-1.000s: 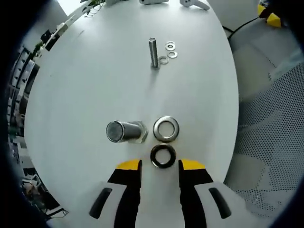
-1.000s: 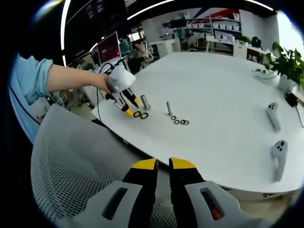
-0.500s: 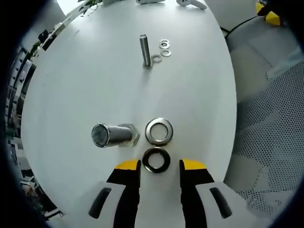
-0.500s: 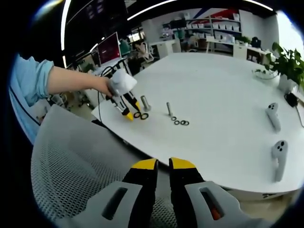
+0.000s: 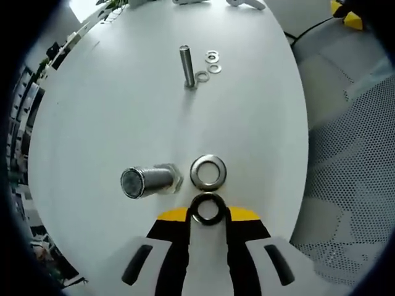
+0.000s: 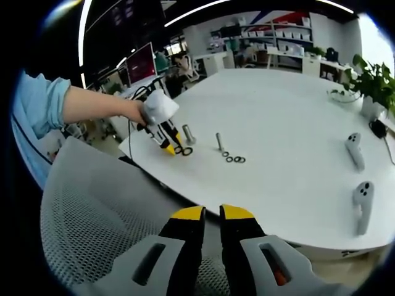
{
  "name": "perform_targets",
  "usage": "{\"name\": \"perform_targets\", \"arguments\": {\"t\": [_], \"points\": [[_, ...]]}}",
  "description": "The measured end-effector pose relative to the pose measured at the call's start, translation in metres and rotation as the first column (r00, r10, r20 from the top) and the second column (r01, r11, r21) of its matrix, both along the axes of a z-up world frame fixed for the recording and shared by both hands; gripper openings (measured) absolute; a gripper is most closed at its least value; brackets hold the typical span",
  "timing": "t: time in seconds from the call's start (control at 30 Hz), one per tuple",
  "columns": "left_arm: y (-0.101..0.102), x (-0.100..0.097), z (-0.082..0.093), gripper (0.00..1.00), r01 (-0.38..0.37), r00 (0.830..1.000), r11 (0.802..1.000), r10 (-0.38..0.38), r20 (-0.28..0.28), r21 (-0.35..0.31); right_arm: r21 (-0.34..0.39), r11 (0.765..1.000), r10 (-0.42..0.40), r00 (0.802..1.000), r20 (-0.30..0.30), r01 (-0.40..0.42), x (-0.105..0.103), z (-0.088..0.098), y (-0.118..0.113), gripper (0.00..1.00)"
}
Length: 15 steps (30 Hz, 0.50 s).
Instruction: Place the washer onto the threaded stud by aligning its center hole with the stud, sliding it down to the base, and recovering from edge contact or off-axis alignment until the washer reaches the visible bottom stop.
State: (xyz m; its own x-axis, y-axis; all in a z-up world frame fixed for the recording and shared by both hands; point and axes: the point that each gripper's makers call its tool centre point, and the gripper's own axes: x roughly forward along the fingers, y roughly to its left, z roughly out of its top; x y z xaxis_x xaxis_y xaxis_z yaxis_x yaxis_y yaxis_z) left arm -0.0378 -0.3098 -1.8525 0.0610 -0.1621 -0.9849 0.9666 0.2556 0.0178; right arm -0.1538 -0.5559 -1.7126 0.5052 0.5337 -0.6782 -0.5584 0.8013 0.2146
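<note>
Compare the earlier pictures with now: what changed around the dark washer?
The left hand-held gripper closed its jaws onto the dark washer, which had lain loose between them. The silver washer, large bolt and right hand-held gripper stayed put.

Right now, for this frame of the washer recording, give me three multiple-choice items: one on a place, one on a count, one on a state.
1. Where is the dark washer?
A. Between the left gripper's yellow tips
B. On the large stud
C. Beside the plant

2. How many small washers lie by the thin stud?
A. One
B. Three
C. Five

3. How is the silver washer?
A. Threaded on a stud
B. Held by the right gripper
C. Flat on the table

Key: 1 A, the tips flank its rim. 2 B, three rings cluster there. 3 C, it lies beside the large stud.
</note>
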Motion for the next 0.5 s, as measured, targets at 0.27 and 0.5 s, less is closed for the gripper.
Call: {"name": "perform_targets", "arguments": {"t": [0.27,0.5], "points": [[0.0011,0.0005,0.0,0.2,-0.025,1.0,1.0,0.025,0.004,-0.012,-0.001,1.0,0.004,1.0,-0.002,-0.004,-0.0004,-0.0004,0.0003,0.12],[0.0041,-0.0005,0.0005,0.19,-0.034,0.999,0.999,0.034,-0.002,-0.007,-0.002,1.0,0.004,1.0,-0.003,-0.004,-0.0005,-0.0004,0.0002,0.12]]}}
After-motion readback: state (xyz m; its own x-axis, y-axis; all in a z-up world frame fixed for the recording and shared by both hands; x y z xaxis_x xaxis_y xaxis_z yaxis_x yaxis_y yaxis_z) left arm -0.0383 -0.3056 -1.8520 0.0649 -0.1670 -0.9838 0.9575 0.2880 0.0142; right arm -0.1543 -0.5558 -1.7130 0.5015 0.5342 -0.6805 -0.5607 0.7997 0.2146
